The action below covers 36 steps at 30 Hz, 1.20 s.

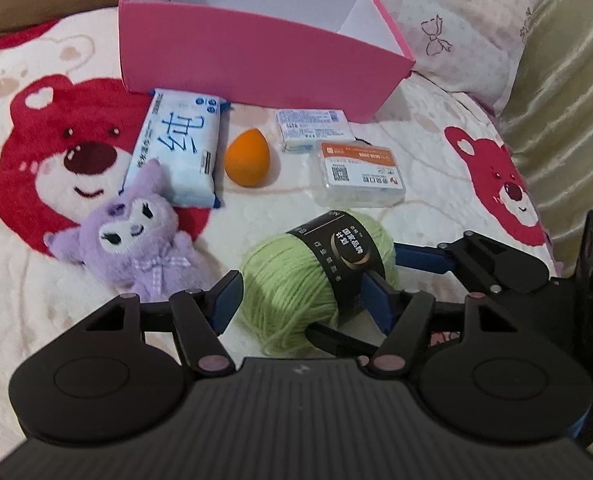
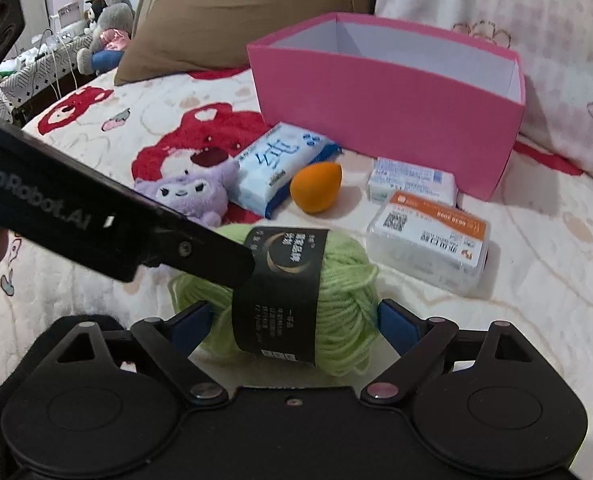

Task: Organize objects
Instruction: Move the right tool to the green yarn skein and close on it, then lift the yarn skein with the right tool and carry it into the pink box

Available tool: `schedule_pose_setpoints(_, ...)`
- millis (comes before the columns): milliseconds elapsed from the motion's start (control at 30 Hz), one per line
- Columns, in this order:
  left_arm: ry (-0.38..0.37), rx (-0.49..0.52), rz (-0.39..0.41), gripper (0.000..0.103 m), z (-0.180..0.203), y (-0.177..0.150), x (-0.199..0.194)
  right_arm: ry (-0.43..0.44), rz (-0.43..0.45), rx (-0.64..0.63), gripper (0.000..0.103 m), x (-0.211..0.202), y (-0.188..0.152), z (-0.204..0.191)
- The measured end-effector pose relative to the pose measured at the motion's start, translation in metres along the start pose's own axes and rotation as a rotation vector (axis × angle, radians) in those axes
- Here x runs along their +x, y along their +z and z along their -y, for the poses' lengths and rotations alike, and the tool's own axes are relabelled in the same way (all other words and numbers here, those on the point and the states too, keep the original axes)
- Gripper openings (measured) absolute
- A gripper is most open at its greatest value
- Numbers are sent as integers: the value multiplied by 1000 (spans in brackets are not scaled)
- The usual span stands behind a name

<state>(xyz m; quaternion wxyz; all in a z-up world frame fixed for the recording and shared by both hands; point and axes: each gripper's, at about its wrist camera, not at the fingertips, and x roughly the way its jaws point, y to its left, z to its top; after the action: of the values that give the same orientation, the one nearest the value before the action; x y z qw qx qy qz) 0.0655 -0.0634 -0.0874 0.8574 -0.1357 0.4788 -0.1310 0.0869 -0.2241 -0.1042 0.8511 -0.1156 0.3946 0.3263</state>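
Bedspread (image 1: 336, 216) scene: both grippers straddled the green yarn ball (image 1: 296, 280). Left gripper (image 1: 300, 300) part-closed on it, right gripper (image 2: 296, 320) wide. Should've closed on the band, then lifted to the far pink box (image 1: 256, 60).

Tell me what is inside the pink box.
The pink box shows only bare white inner walls from both views. Its floor is hidden behind the front wall, so anything lying low inside cannot be seen.

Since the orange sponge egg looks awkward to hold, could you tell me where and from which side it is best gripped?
I would grip the orange sponge egg across its rounded fat end, coming down from above. It lies on the blanket with its point toward the pink box, apart from its neighbours; the narrow tip would probably slip out of the pads.
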Motion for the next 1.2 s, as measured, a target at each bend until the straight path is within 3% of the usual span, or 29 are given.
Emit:
schedule_pose_setpoints(300, 6, -96, -46, 73, -10, -4, 13, 25, -27, 24, 91, 6, -2, 5)
schedule_pose_setpoints(467, 81, -116, -20, 85, -11, -6, 12, 14, -13, 33, 91, 3, -1, 3)
schedule_pose_setpoints(633, 92, -163, -30, 96, -18, -7, 14, -3, 8, 50, 91, -2, -2, 3)
schedule_pose_setpoints(767, 44, -206, -109, 95, -24, -7, 22, 0, 3, 40, 92, -3, 0, 0)
schedule_pose_setpoints(867, 59, -166, -97, 93, -20, -8, 23, 26, -29, 28, 94, 4, -1, -1)
schedule_pose_setpoints(1033, 71, -183, -36, 92, -20, -13, 26, 31, -104, 72, 93, 23, -4, 6)
schedule_pose_setpoints(1100, 86, -151, 8, 88, -15, -13, 24, 6, -99, 65, 90, 23, -5, 5)
schedule_pose_setpoints(1200, 80, -98, 71, 69, -8, -13, 17, -5, -54, 26, 79, 15, -3, -3)
